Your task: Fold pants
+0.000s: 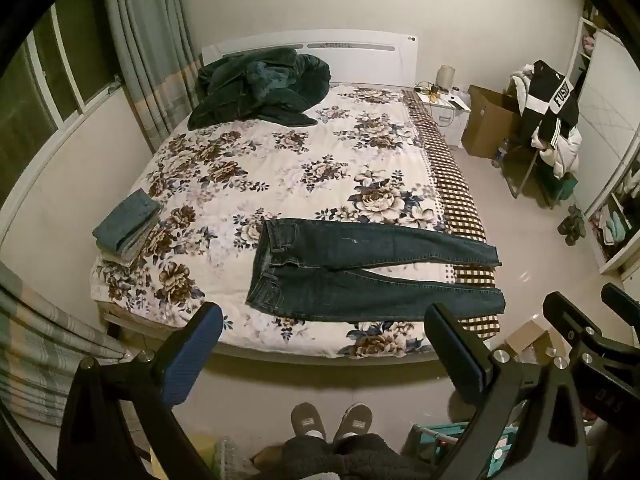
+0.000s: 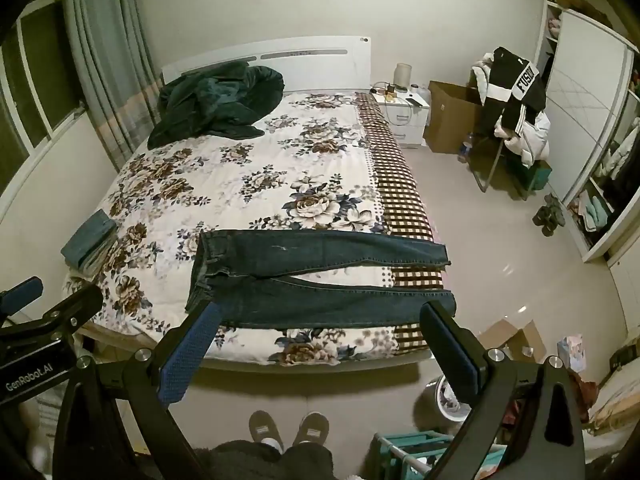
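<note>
Dark blue jeans point(image 1: 360, 268) lie flat across the foot of the bed, waistband to the left, both legs stretched right to the bed's edge; the same jeans point(image 2: 312, 276) fill the middle of the right wrist view. My left gripper point(image 1: 324, 344) hangs open above the floor in front of the bed, short of the jeans, with nothing between its fingers. My right gripper point(image 2: 320, 340) is also open and holds nothing, held beside the left one. The right gripper's body point(image 1: 592, 332) shows at the right of the left wrist view.
A stack of folded jeans point(image 1: 128, 224) sits at the bed's left edge. A dark green blanket point(image 1: 260, 88) is heaped by the headboard. The floral bedspread point(image 1: 280, 168) covers the bed. The person's slippers point(image 1: 332, 420) stand on the floor below. A clothes-laden chair point(image 1: 548, 120) and boxes point(image 1: 488, 120) stand right.
</note>
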`<state>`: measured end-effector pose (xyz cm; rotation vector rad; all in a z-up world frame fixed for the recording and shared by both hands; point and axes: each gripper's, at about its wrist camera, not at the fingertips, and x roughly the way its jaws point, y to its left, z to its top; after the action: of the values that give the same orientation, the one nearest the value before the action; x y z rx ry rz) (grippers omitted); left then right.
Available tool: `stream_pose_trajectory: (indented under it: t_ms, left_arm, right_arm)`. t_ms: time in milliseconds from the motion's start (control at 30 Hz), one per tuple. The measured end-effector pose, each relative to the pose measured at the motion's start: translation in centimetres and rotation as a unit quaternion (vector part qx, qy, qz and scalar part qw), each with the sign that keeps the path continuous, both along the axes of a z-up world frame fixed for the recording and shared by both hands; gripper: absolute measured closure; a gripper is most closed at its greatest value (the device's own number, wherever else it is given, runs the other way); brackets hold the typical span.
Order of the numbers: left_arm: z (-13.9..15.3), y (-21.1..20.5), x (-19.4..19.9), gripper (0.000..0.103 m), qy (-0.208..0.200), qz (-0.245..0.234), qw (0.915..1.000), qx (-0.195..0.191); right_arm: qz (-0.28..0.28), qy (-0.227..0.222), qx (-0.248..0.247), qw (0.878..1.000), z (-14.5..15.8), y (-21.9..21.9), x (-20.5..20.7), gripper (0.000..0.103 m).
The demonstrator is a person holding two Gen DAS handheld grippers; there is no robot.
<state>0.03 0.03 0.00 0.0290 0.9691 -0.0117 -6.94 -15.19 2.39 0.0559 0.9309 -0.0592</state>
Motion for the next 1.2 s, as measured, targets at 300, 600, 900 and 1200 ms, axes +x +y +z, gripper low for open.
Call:
stream_pose_trajectory:
  t_ms: [300,600,900,1200]
  left_arm:
    - [1.0,0.1,-0.1,0.000,-0.002,0.000,1.0000,-0.002]
    - [1.0,0.1,-0.2,0.000,-0.003,0.000,1.0000,-0.002]
    - [0.9,0.2,-0.2,0.000,-0.003,0.000,1.0000,-0.004]
    - [0.9,0.2,-0.2,0.000,-0.004,0.000,1.0000,-0.003]
  right_arm:
    - [0.001,-0.001,0.000,1.000,0.1,-0.1,-0.1,0.001]
    - [0.001,-0.001,-0.002,1.000,0.0,-0.2,0.0,0.001]
    - [0.000,-0.002,-0.002,1.000,0.1,-0.2,0.0,0.001]
    - [0.000,-0.002,-0.003,1.000,0.1,-0.3,0.1,0.001]
